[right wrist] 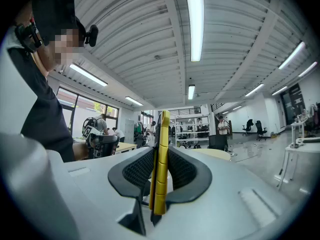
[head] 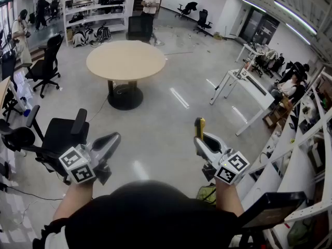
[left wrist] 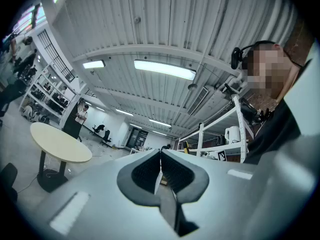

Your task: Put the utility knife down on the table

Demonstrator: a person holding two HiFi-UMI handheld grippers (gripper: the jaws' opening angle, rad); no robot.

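A grey, glossy floor [head: 171,123] carries everything in the head view. A round table [head: 126,60] with a pale wood top stands on it on a dark pedestal base [head: 124,98]. Near the left edge stands a black office chair [head: 62,135], and a second black chair [head: 45,66] stands further back on that side. To the right, well apart from the round table, a white desk [head: 248,82] stands on slanted legs. Beyond the table a white shelving rack [head: 96,4] rises, with bags [head: 89,35] on the floor at its foot.
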